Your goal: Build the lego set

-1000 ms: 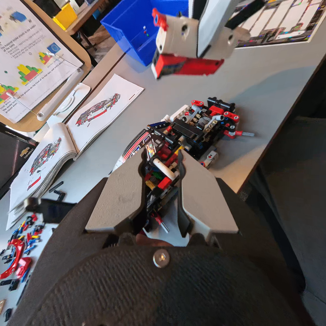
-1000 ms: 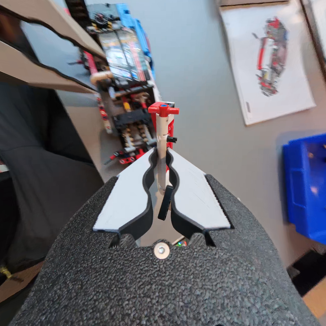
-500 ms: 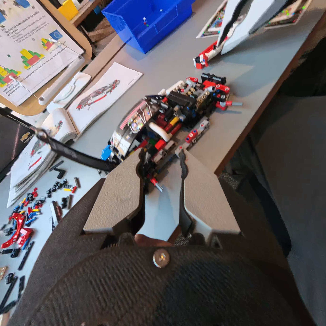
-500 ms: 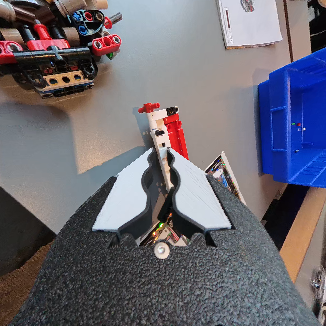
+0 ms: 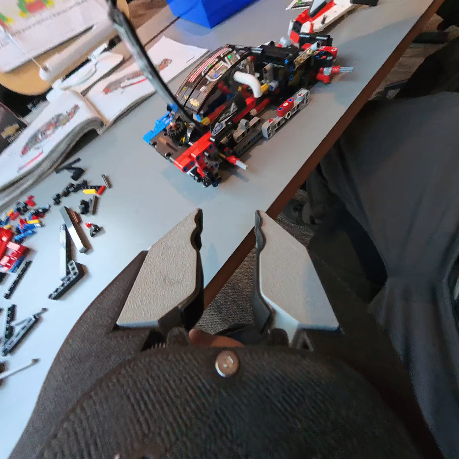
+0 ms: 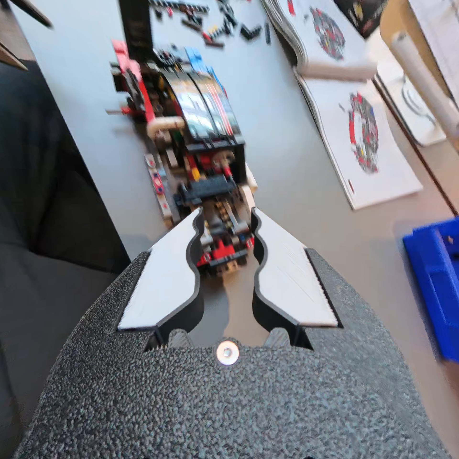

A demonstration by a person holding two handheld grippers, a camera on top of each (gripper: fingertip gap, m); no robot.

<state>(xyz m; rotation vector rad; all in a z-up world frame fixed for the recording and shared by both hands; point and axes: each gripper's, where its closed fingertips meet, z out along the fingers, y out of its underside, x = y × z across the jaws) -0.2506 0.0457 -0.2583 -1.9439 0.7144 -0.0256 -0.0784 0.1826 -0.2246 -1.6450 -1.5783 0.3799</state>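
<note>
The partly built lego car (image 5: 243, 106) stands on the grey table (image 5: 149, 211) near its front edge. My left gripper (image 5: 227, 216) is open and empty, drawn back from the car's red front end, over the table's edge. A red and white sub-assembly (image 5: 304, 27) lies on the table behind the car's rear. In the blurred right wrist view my right gripper (image 6: 227, 211) is open, with nothing in its grasp. It hovers over the car's (image 6: 198, 139) rear end, which shows between the fingers. A long black strip (image 5: 139, 49) rises from the car's front.
Loose small pieces (image 5: 74, 198) and black beams (image 5: 67, 268) lie at the left. An open instruction booklet (image 5: 62, 119) lies behind them; it also shows in the right wrist view (image 6: 360, 124). A blue bin (image 6: 437, 285) stands at the far side. The brown table edge (image 5: 298, 198) runs diagonally, with a person's dark clothing beyond it. Tip to tip, the grippers are about 25 cm apart.
My left gripper opened off the car and drew back towards the table edge. My right gripper set the red and white sub-assembly down, opened, and swung over the car's rear.
</note>
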